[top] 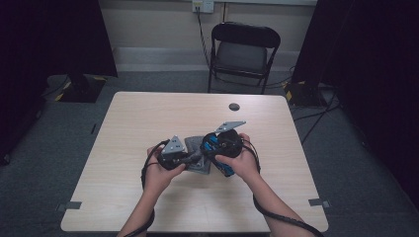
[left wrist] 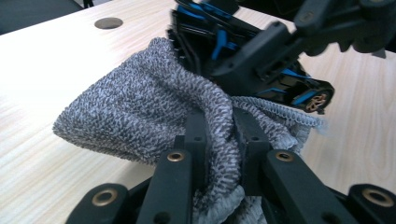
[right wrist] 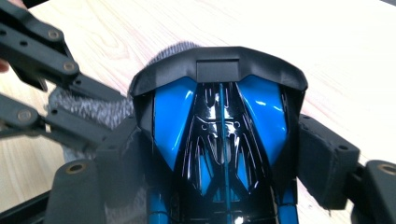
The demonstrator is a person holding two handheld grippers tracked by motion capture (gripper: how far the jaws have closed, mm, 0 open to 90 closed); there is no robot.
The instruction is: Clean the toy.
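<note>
High view, frame centre | left gripper [top: 190, 159] pinched grey cloth [top: 197, 157] | right gripper [top: 217, 157] clamped blue toy car [top: 216, 148] | table [top: 148, 118]

My left gripper [left wrist: 219, 135] pinches a fold of the grey speckled knitted cloth [left wrist: 140, 112] between its two black jaws, closed tight on it. The cloth bulges leftward above the pale wooden table [left wrist: 42, 74]. Just behind it, touching the cloth, is the black and blue plastic toy car [left wrist: 261, 65], held by my other gripper [left wrist: 336, 23]. A dark round cap [left wrist: 108, 22] sits in the tabletop farther off.
</note>
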